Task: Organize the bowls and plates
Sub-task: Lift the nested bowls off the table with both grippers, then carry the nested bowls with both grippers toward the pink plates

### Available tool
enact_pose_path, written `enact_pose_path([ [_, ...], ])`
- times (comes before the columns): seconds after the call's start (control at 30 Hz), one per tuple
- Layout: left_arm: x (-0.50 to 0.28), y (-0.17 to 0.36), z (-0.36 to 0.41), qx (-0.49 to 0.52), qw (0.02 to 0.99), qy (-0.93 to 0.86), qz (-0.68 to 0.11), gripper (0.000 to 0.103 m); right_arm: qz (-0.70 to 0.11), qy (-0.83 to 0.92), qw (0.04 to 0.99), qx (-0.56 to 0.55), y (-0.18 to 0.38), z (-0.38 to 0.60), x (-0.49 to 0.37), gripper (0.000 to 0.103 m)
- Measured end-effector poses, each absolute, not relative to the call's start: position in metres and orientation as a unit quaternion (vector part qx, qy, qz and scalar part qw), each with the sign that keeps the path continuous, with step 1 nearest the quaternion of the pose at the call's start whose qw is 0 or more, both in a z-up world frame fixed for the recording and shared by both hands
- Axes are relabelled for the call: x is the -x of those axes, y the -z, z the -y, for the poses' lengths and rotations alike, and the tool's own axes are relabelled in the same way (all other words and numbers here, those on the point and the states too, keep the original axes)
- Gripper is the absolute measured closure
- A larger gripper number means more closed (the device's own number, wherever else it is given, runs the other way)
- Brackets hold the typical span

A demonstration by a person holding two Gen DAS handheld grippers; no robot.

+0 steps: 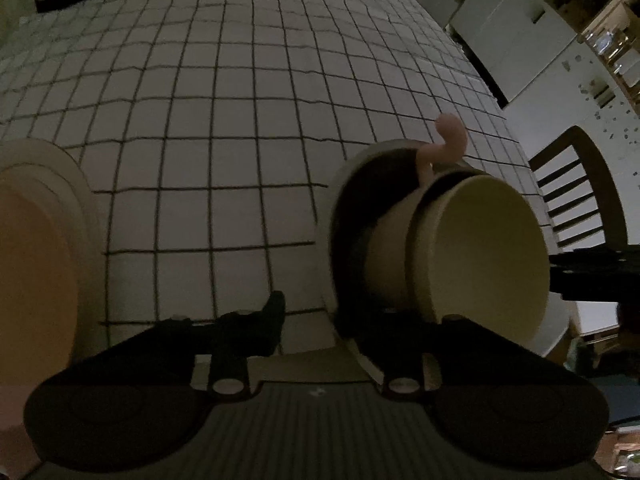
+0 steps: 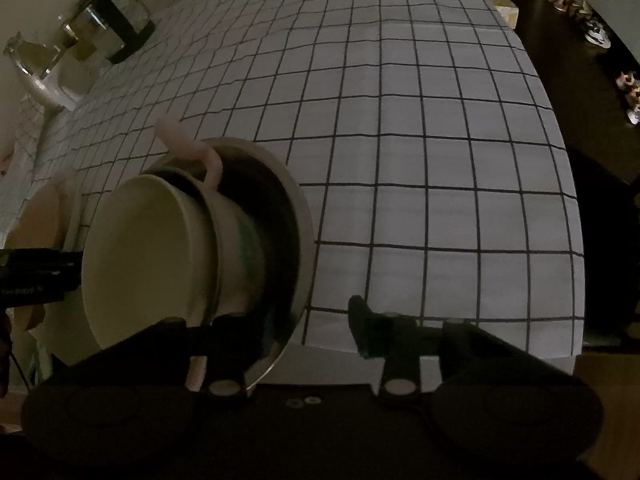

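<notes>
A wide bowl [image 1: 340, 208] [image 2: 298, 200], dark inside with a pale rim, stands on the checked tablecloth [image 1: 224, 128] [image 2: 420, 152]. Two cream bowls [image 1: 480, 248] [image 2: 148, 252] are nested in it, and a pink curved handle [image 1: 452, 132] [image 2: 180, 136] sticks up behind them. My left gripper [image 1: 330, 308] straddles the wide bowl's rim, one finger inside and the outer finger [image 1: 276, 304] clear of the wall. My right gripper [image 2: 294, 316] straddles the opposite rim the same way, its outer finger [image 2: 360, 320] apart from the bowl. A tan plate on a white plate [image 1: 36, 260] [image 2: 44, 216] lies beside the bowls.
A glass jug with a black band [image 2: 116, 28] and other jars stand at the table's far corner. A dark wooden chair [image 1: 572, 192] sits past the table edge, with white cabinets [image 1: 512, 28] behind. The table's near edge [image 2: 440, 354] runs just under my right gripper.
</notes>
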State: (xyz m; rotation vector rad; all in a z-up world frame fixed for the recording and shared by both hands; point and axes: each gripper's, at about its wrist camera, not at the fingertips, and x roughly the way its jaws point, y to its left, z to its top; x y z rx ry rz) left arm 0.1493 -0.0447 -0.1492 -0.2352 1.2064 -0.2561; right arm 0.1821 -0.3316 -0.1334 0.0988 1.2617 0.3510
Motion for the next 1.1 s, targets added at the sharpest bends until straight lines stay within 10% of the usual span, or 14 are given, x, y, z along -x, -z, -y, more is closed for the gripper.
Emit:
enact_pose_path([
  [0.47, -0.152, 0.151, 0.055, 0.126, 0.795, 0.106, -0.583, 0.09, -0.596, -0.183, 0.78, -0.05, 0.138, 0.322, -0.199, 0.089],
  [1.1, -0.146, 0.144, 0.064, 0.094, 0.808, 0.102, -0.573, 0.09, -0.585, -0.181, 0.791, -0.015, 0.133, 0.308, -0.194, 0.089],
])
